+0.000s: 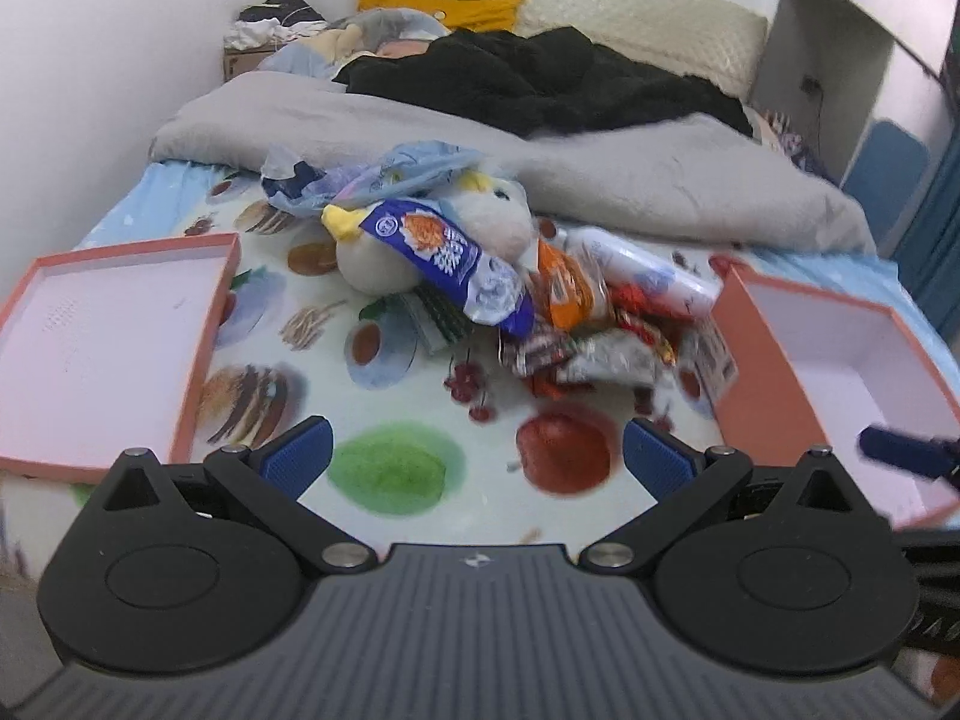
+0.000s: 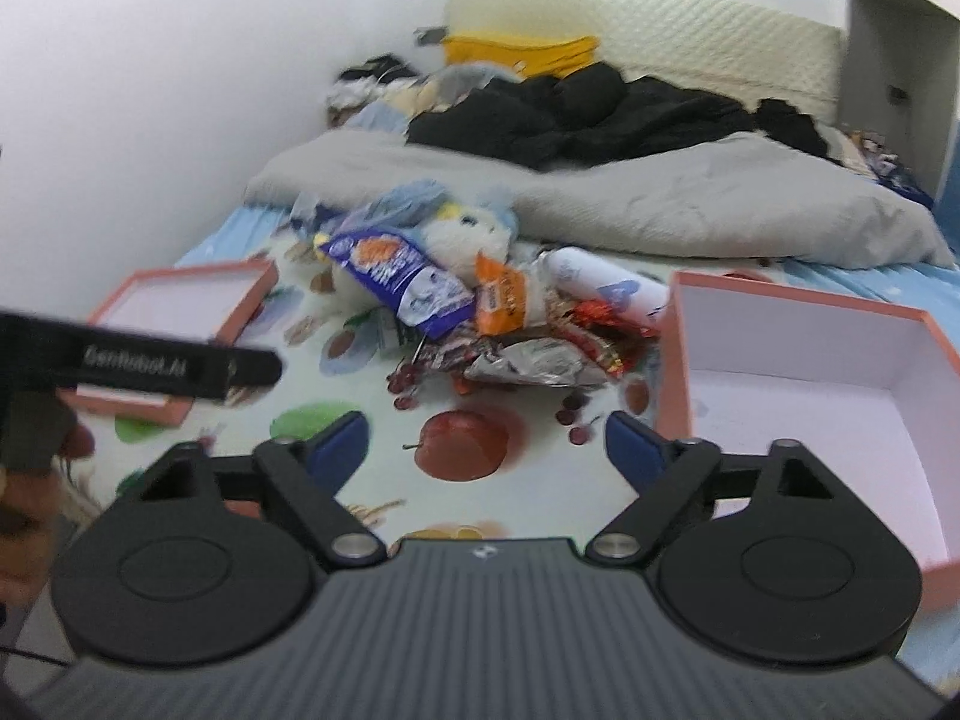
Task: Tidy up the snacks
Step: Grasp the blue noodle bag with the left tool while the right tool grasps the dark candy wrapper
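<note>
A heap of snacks lies mid-bed: a blue packet (image 1: 456,267) (image 2: 399,279), an orange packet (image 1: 564,291) (image 2: 501,294), a white tube (image 1: 636,267) (image 2: 606,285), and small red and silver wrappers (image 1: 576,354) (image 2: 534,360). A shallow pink lid (image 1: 102,348) (image 2: 186,306) lies left; a deeper pink box (image 1: 840,372) (image 2: 798,396) stands right. My left gripper (image 1: 477,456) is open and empty, short of the heap. My right gripper (image 2: 486,450) is open and empty, near the box's left wall.
A white plush toy (image 1: 480,222) (image 2: 462,234) and a blue plastic bag (image 1: 372,174) lie behind the heap. A grey duvet (image 1: 600,162) and black clothes (image 1: 540,78) cover the far bed. The wall is on the left.
</note>
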The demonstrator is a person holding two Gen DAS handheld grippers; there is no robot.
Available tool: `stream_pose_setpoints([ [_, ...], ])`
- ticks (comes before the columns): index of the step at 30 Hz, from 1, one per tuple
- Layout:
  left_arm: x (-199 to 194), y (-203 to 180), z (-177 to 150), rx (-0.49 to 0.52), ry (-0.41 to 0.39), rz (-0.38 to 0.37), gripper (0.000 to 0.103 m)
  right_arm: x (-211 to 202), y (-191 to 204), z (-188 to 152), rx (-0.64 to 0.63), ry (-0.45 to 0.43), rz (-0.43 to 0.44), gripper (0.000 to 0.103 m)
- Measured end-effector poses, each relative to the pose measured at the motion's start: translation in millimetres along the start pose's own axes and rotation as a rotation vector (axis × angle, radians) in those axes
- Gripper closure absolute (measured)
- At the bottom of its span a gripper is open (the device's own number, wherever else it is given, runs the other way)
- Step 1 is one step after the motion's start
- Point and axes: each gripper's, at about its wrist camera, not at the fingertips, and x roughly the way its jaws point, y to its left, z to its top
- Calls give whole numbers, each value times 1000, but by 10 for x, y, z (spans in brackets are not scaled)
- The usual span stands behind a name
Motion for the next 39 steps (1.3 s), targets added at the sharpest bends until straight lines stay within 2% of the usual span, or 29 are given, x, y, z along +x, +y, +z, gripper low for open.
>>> stream_pose_setpoints([
  [2,181,67,70,-36,4,-20,0,159,6,36,-41,17,4,27],
  [4,385,123,148,-61,6,-33,0,343,6,77,-84,35,10,37],
  [8,800,192,299,-91,12,-63,0,698,2,153,-159,57,10,42],
  [12,1267,276,466,-126,19,-83,2,1073,-36,201,-195,88,10,49],
  [15,1672,356,589,-153,37,-91,4,1385,-44,230,-217,112,8,58],
  [18,2099,428,720,-144,68,-135,5,1659,-13,259,-258,123,19,59],
  [20,2295,475,783,-157,61,-164,5,1859,-6,282,-275,144,42,59],
  [22,2477,515,834,-175,70,-159,7,2019,-6,320,-283,160,71,59],
  [26,2773,641,912,-273,105,-174,21,2288,24,415,-304,184,114,59],
  [27,2816,670,924,-292,115,-189,27,2343,39,450,-310,194,123,59],
  [29,2884,699,950,-322,130,-206,32,2416,58,498,-309,209,131,58],
  [35,3001,650,1034,-335,171,-217,52,2617,91,595,-329,293,168,54],
  [38,3000,596,1072,-310,178,-231,63,2674,115,572,-385,323,198,46],
  [39,3002,573,1081,-310,179,-236,66,2716,98,575,-381,334,214,40],
])
